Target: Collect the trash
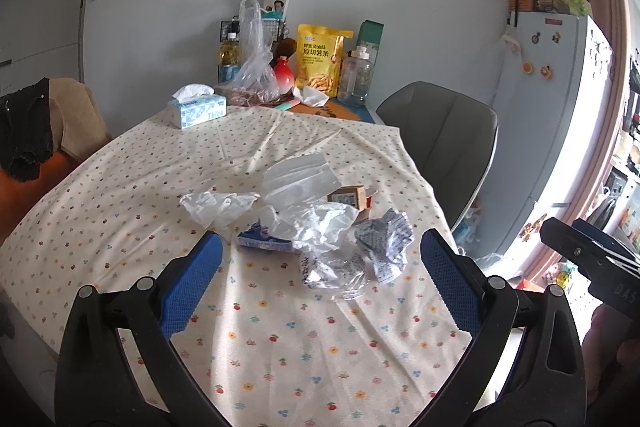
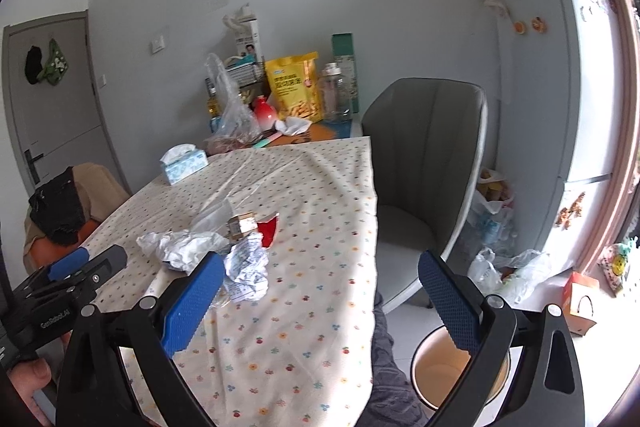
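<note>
A heap of trash lies mid-table on the flowered cloth [image 1: 280, 339]: clear plastic bags [image 1: 300, 183], a crumpled printed paper [image 1: 386, 243], a small brown and red carton [image 1: 352, 197] and a blue and white wrapper [image 1: 260, 239]. My left gripper [image 1: 320, 279] hovers open just in front of the heap, nothing between its blue pads. My right gripper [image 2: 320, 301] is open too, off the table's right edge, above a round bin [image 2: 444, 371] on the floor. The crumpled paper [image 2: 248, 271] and the red carton [image 2: 268, 231] lie left of it. The left gripper [image 2: 76, 275] shows at far left.
A grey chair [image 2: 424, 179] stands at the table's right side. At the back are a tissue box [image 1: 198, 109], a yellow snack bag [image 1: 320, 63], bottles and a plastic bag. A fridge [image 2: 560, 107] and floor bags [image 2: 504, 267] are at right. A person's leg [image 2: 388, 367] is beside the bin.
</note>
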